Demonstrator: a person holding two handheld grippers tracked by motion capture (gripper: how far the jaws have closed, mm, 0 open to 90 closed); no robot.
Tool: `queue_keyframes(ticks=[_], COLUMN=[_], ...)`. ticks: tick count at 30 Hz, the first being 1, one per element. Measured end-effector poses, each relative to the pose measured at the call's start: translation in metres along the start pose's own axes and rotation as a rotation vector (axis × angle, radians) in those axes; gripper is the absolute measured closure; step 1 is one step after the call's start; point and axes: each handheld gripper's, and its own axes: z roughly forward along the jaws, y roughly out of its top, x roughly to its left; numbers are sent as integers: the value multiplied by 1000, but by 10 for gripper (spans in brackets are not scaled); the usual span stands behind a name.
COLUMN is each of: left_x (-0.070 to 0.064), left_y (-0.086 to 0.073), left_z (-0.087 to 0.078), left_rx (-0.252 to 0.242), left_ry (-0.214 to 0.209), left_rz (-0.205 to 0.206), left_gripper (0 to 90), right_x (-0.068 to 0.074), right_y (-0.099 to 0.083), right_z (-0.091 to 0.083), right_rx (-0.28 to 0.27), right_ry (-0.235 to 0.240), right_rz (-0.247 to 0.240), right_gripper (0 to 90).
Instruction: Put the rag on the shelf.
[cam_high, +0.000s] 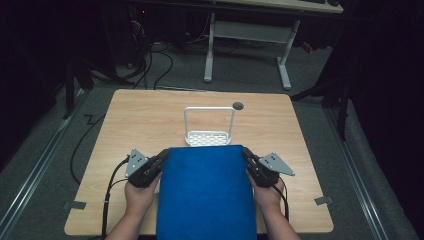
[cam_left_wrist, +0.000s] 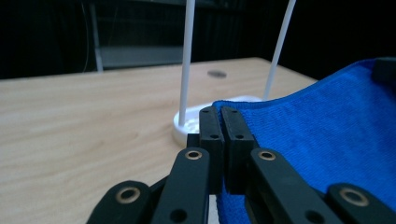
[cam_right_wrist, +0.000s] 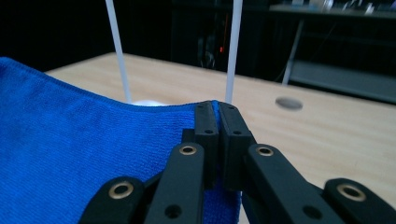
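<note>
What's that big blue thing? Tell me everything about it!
It is a blue cloth, like a towel, with a soft, fuzzy, finely ribbed weave and a stitched edge. It is spread out flat and wide, held up over the near part of the wooden table. The left hand-held gripper pinches its far left corner, and the right hand-held gripper pinches its far right corner, both jaws shut on it. Its far edge sags slightly between them, just in front of the white rack.

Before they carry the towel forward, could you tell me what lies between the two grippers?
In the high view, the blue towel spans the whole stretch between the left gripper and the right gripper, each shut on a far corner. The white rack stands just beyond.
</note>
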Motion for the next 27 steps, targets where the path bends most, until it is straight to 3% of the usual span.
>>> queue_keyframes(ticks=[1, 4, 14, 27], left_x=[-3, -7, -16, -24], left_y=[6, 13, 36, 58], left_z=[-5, -12, -37, -59], left_rx=[-31, -72, -207, -325], left_ry=[0, -3, 10, 6], left_rz=[3, 3, 35, 48], left_gripper=[887, 887, 887, 887], right_x=[1, 2, 7, 19], right_y=[6, 13, 32, 61], right_z=[-5, -12, -30, -48], right_rx=[-37, -83, -187, -304], right_ry=[-5, -3, -5, 13], right_rz=[-4, -7, -27, -38], right_gripper=[883, 883, 883, 883])
